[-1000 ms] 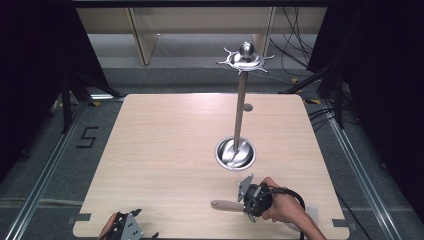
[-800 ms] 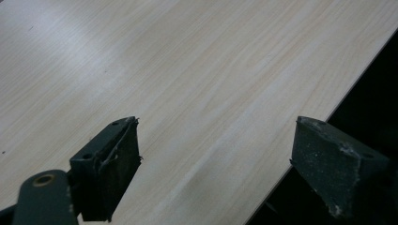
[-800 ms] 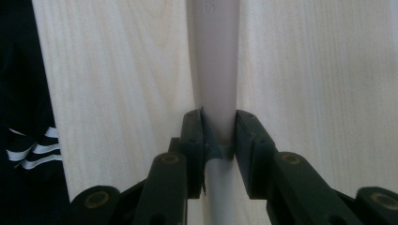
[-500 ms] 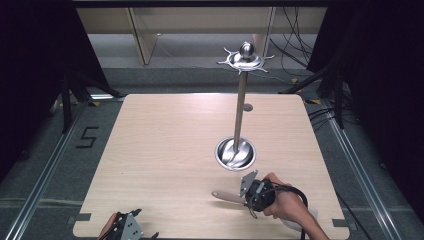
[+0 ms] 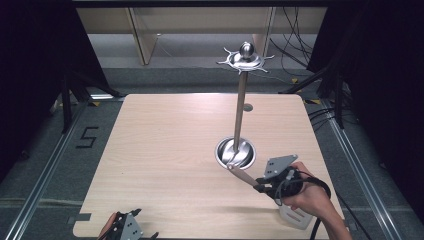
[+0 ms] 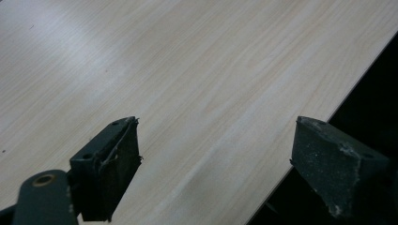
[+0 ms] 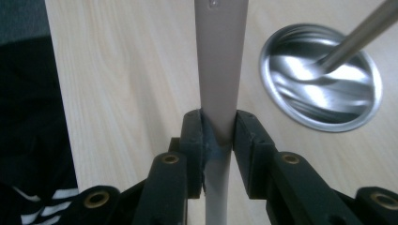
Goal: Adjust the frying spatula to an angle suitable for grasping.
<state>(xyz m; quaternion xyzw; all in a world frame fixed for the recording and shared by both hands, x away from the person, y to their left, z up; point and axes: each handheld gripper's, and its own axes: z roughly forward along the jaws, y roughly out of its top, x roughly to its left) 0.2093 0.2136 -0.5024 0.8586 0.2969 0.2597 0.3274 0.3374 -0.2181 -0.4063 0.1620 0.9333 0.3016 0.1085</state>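
Observation:
A beige utensil handle (image 5: 243,175) is clamped between the jaws of my right gripper (image 5: 260,187), held by a hand at the table's near right. The handle slants up and left, and its far end reaches the rim of the metal stand's round base (image 5: 247,159). In the right gripper view the pads of my right gripper (image 7: 218,133) press on both sides of the handle (image 7: 220,61), and the base (image 7: 321,84) lies just to the right. The utensil's head is hidden. My left gripper (image 5: 137,222) rests at the near left edge, its jaws (image 6: 216,164) wide apart over bare wood.
From the base a thin steel pole (image 5: 240,110) rises to a crown of hooks with a ball on top (image 5: 245,59). The wooden table (image 5: 165,150) ends close to my left gripper. Dark curtains, cables and floor rails surround the table.
My right gripper has lifted the handle off the table and carried it up and away from the near edge toward the stand's base. The left gripper has stayed put.

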